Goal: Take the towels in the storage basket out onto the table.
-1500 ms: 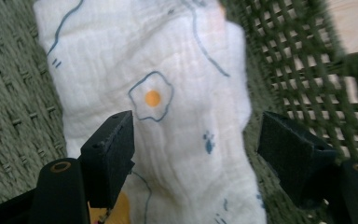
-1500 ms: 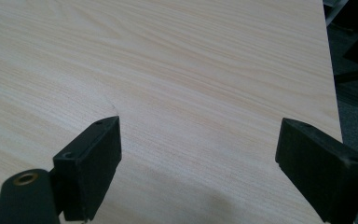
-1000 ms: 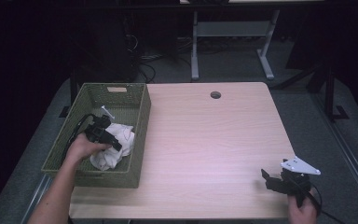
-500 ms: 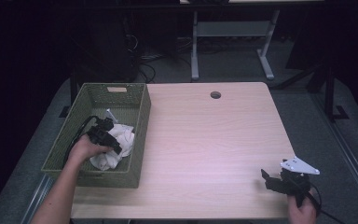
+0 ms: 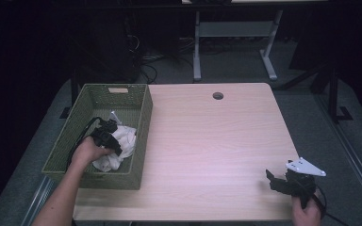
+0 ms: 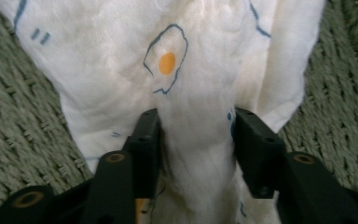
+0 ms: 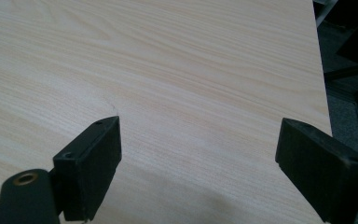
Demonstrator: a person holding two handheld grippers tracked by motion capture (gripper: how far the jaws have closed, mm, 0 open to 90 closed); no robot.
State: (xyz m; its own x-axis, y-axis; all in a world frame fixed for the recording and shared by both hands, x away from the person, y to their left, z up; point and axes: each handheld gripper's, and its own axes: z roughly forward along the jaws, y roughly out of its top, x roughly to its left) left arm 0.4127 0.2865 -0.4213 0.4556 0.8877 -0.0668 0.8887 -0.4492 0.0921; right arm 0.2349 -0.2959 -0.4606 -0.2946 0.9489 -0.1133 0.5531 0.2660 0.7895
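Dark room, wood table (image 5: 217, 141). Left gripper view: left gripper (image 6: 196, 140) just closing, pinching cloth (image 6: 121, 70), white, egg-printed; right gripper (image 7: 198, 154) spread.

— What carried everything?
— A pale, rectangular wood-grain counter (image 5: 217, 141) with a small round hole (image 5: 218, 95) near its far edge.
— And what sat directly on it?
— A green woven rectangular basket (image 5: 143, 117), standing at its left side.

A lab: bare desk (image 5: 217, 136), floor cables (image 5: 141, 70), dark surroundings.
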